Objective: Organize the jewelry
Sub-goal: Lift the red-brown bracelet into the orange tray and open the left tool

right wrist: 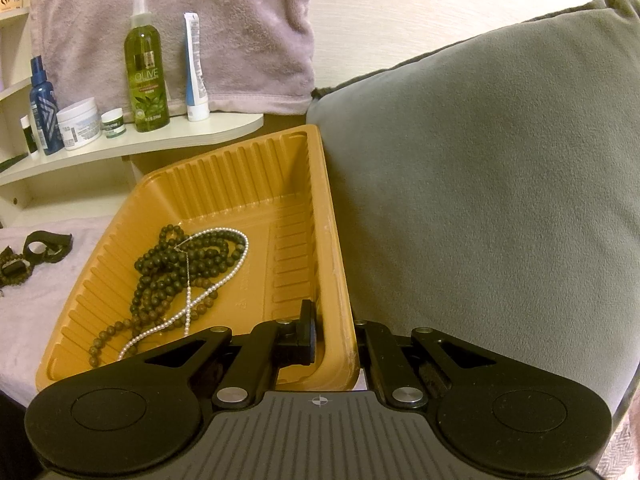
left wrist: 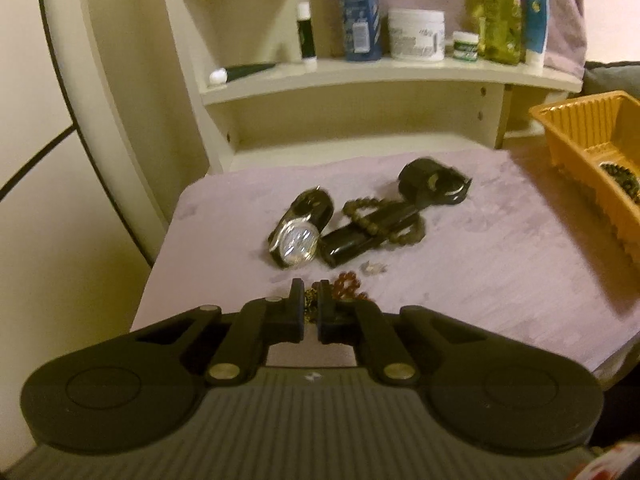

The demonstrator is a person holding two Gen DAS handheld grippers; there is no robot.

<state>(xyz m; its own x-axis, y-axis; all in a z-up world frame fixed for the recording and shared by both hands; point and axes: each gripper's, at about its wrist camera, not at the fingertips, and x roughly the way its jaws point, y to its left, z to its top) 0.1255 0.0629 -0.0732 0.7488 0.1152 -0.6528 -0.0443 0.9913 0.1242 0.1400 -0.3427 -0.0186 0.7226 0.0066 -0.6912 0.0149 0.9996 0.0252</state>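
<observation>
My left gripper [left wrist: 311,294] is nearly shut on a thin gold chain [left wrist: 309,300] on the purple cloth [left wrist: 480,264], beside a red bead bracelet [left wrist: 349,283]. Beyond lie a silver-faced watch [left wrist: 298,236], a brown bead bracelet [left wrist: 382,220] over a black strap, a small clear piece [left wrist: 372,268] and a second black watch [left wrist: 434,182]. My right gripper [right wrist: 334,334] is shut on the right wall of the orange tray [right wrist: 340,280], one finger inside, the other hidden outside. The tray holds dark bead necklaces [right wrist: 168,276] and a pearl necklace [right wrist: 192,300].
A cream shelf [left wrist: 360,72] behind the cloth carries bottles, jars and tubes. A grey cushion [right wrist: 500,200] presses against the tray's right side. A purple towel [right wrist: 180,20] hangs on the wall. The tray edge shows at far right in the left wrist view [left wrist: 568,120].
</observation>
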